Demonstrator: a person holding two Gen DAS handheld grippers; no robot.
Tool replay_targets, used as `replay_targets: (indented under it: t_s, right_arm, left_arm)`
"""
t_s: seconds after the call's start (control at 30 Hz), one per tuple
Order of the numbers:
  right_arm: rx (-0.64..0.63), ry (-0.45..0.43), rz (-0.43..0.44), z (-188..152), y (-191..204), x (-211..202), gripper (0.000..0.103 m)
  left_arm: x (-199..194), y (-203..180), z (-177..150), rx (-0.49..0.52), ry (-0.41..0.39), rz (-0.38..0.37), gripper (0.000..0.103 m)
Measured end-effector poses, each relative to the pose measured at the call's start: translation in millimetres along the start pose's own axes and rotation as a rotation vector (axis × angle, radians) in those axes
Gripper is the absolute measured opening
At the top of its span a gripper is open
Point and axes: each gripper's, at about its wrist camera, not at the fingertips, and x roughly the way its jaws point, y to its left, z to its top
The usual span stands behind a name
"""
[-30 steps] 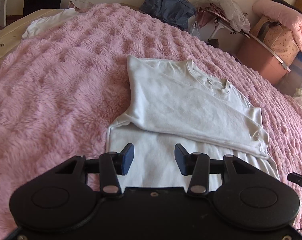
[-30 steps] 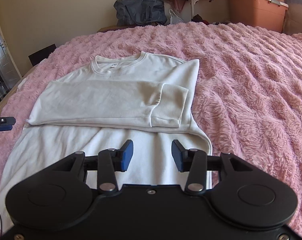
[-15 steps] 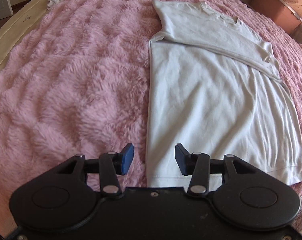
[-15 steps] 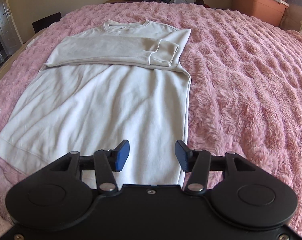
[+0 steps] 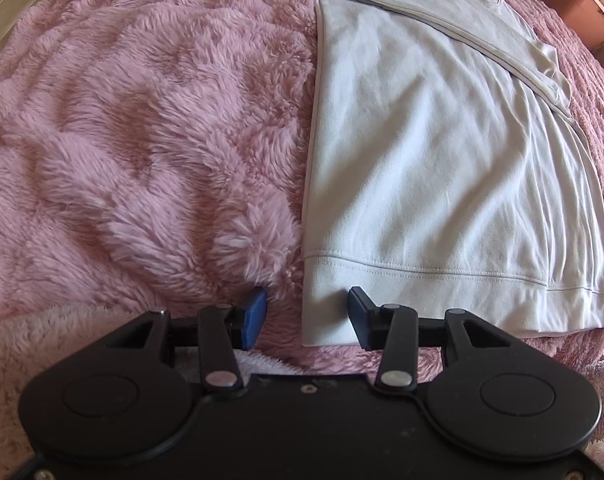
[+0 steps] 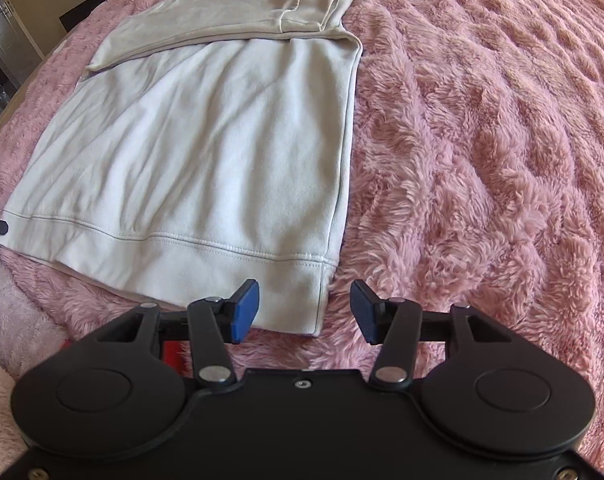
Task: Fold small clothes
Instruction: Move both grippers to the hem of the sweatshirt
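1. Spread across the pink fleece bed cover [image 6: 481, 128], the white sweatshirt [image 6: 206, 140] lies flat, sleeves folded over the chest.
2. Its knit looks soft and light (likely to sag), so the hem band [image 5: 421, 288] corners suit gripping.
3. Both left gripper [image 5: 307, 316] and right gripper [image 6: 305, 310] straddle those corners, fingers released.

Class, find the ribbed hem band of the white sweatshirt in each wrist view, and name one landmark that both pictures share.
Left wrist view: the hem band runs along the lower right, its left corner between the open left tongs.
Right wrist view: the hem band crosses the lower left, its right corner between the open right tongs.
Shared landmark: the folded sleeve cuff across the chest.
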Motion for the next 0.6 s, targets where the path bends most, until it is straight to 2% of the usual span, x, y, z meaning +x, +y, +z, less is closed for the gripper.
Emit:
replay_targets:
  t_s: [0.07,0.33,0.47,0.5,0.53,0.57,0.6]
  right_arm:
    - [0.006,0.017,0.001,-3,-1,6,0.052]
    - [0.021,0.022,0.036,-1,-1,11,0.051]
    - [0.026,0.07,0.038,3,-2,21,0.049]
    - [0.042,0.085,0.057,4,-4,24,0.046]
    - [0.052,0.097,0.07,4,-5,26,0.038]
    - [0.057,0.107,0.08,4,-5,28,0.033]
    - [0.053,0.103,0.083,4,-3,28,0.023]
  left_arm:
    - [4,0,6,0.001,0.015,-0.027,0.044]
    - [17,-1,12,0.002,0.05,-0.04,0.041]
    - [22,2,14,-0.005,0.061,-0.074,0.041]
    - [22,3,14,-0.004,0.058,-0.085,0.04]
    - [21,3,13,-0.003,0.055,-0.095,0.039]
    - [20,4,12,0.002,0.05,-0.106,0.033]
    - [20,3,12,0.008,0.051,-0.115,0.027]
